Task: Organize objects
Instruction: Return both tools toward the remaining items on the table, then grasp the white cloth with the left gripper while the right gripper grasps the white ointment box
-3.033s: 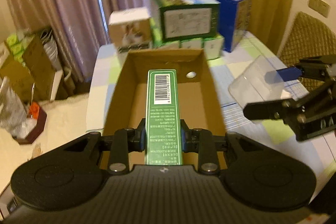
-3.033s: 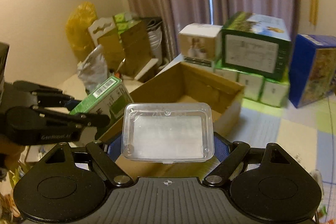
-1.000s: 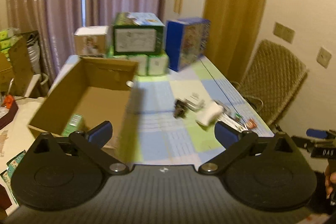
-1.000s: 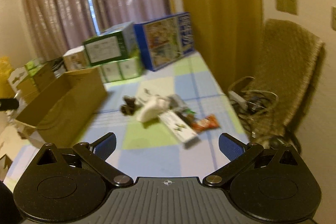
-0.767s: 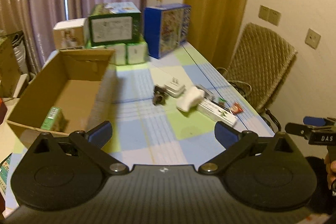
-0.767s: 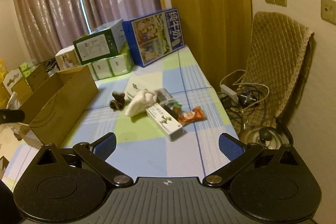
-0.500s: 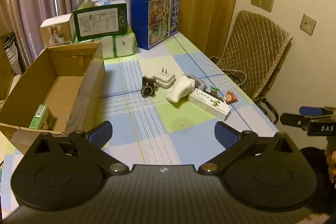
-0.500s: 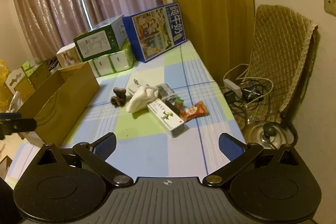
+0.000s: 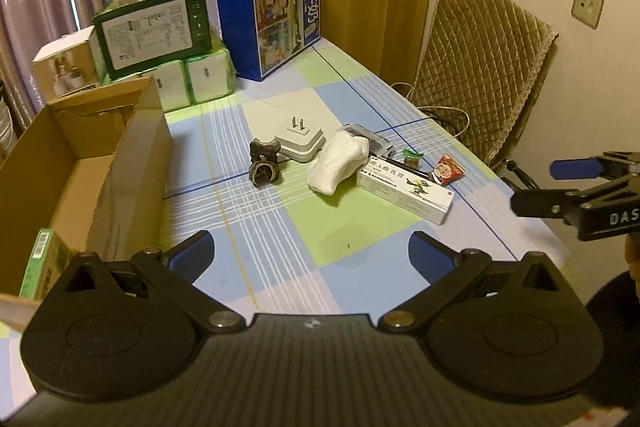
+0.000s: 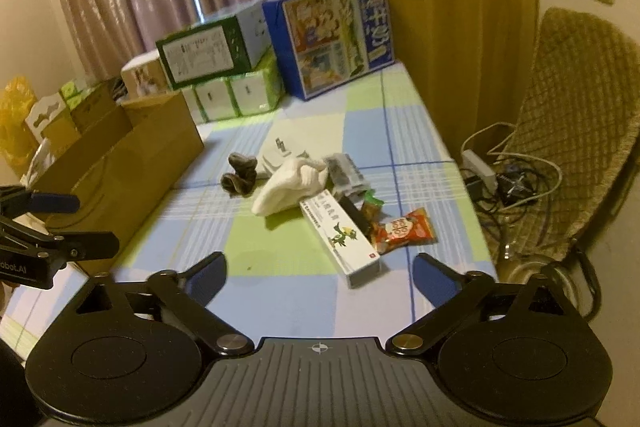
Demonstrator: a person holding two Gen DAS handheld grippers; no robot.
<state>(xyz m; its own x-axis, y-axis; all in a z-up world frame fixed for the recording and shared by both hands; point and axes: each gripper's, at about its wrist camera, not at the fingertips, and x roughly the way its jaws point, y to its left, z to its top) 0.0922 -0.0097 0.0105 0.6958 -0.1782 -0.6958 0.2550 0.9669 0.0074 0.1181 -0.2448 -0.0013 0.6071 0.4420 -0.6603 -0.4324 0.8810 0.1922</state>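
- The green carton [image 9: 38, 263] that the left gripper [image 9: 312, 251] carried three seconds ago now lies inside the cardboard box [image 9: 132, 163], at its near corner — one item is stowed.
- The clear plastic lid seen then in the right gripper [image 10: 320, 275] is out of sight; where it ended up cannot be told.
- Both sets of jaws stand spread wide and empty, pulled back above the near edge of the tabletop [image 9: 280, 259].
- Left to sort, clustered mid-cloth: white sock [image 9: 338, 163], plug adapter [image 9: 300, 143], dark lump [image 9: 264, 163], long white box [image 10: 340, 237], red snack packet [image 10: 404, 229] — likely the next picks.
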